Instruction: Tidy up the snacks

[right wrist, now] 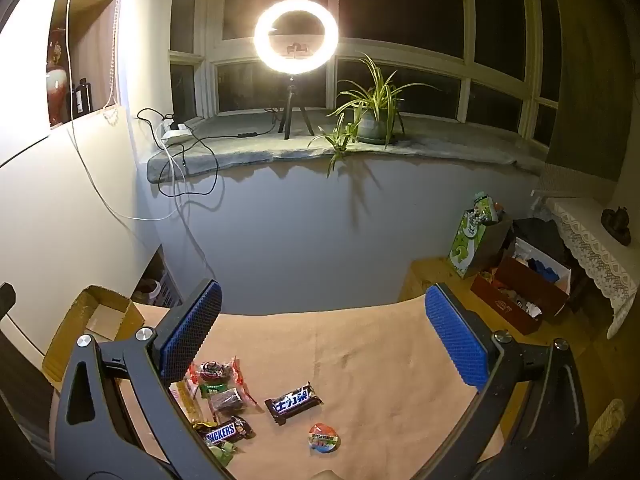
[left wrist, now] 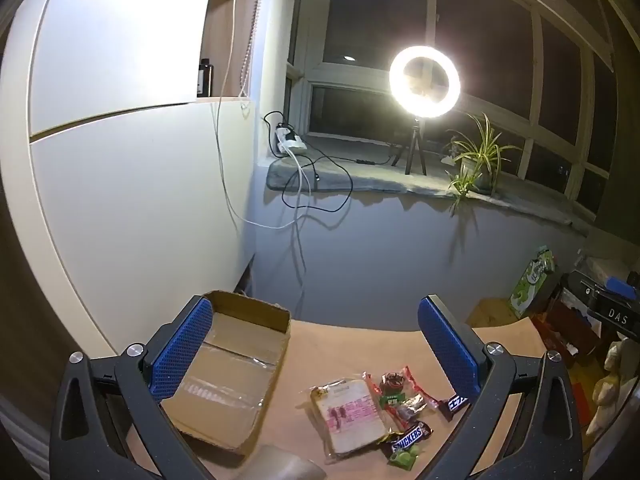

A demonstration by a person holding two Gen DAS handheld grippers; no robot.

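Right wrist view alone shows the round candy; both grippers gape wide, holding nothing.

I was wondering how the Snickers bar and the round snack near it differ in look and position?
The Snickers bar is long, dark brown and rectangular; the round snack is a small disc with a colourful top. The Snickers bar lies against the heap of other snacks, while the round snack sits alone on the bare table. Both lie flat, outside the cardboard box, untouched by either gripper.

Paper-covered table, cardboard box, snacks
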